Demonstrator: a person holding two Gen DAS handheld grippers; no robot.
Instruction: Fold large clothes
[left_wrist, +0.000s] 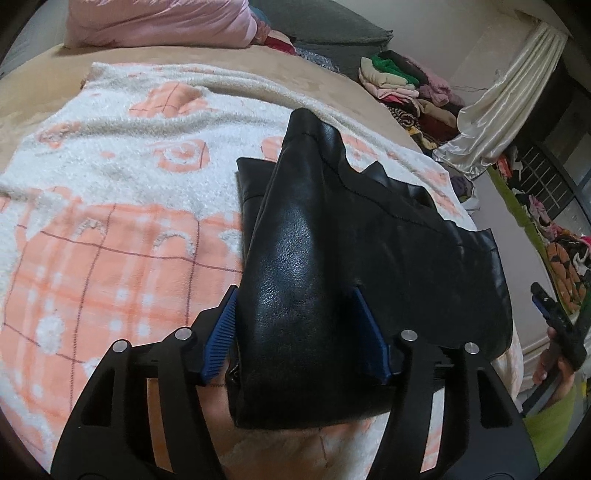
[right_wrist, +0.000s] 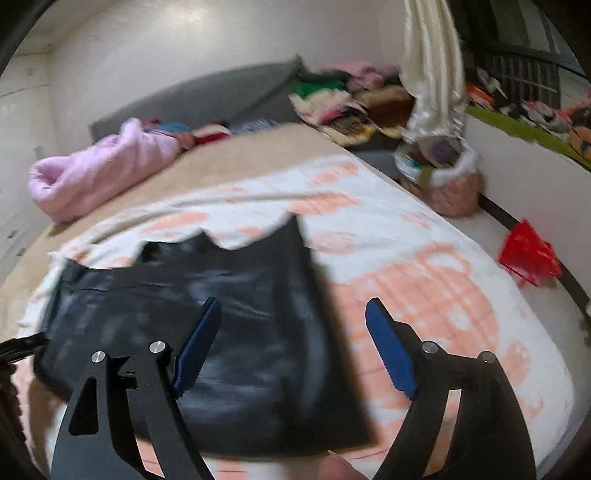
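A black leather garment (left_wrist: 332, 229) lies partly folded on a white-and-peach patterned blanket (left_wrist: 110, 192) spread over a bed with a tan cover (left_wrist: 258, 70); its near fold rises between the blue pads of the left gripper (left_wrist: 295, 332), which flank the leather on both sides, though whether they press on it cannot be told. The right gripper (right_wrist: 291, 350) hangs above the garment's right edge with its jaws spread wide and nothing between them; this view is motion-blurred. Open blanket extends to the left of the garment and, in the right wrist view, to its right as far as the rounded bed edge. At the head of the bed rest a pink quilt (left_wrist: 159, 20) and a grey cushion (left_wrist: 325, 26). Beyond the far corner, a pile of folded clothes (left_wrist: 410, 88) sits beside a cream satin curtain (left_wrist: 498, 107). On the floor by the bed stand a pink basket (right_wrist: 450, 192) filled with mixed cloth items and, well apart, a red bag (right_wrist: 528, 258). A green-edged ledge (right_wrist: 517, 129) along the wall carries more clothes.
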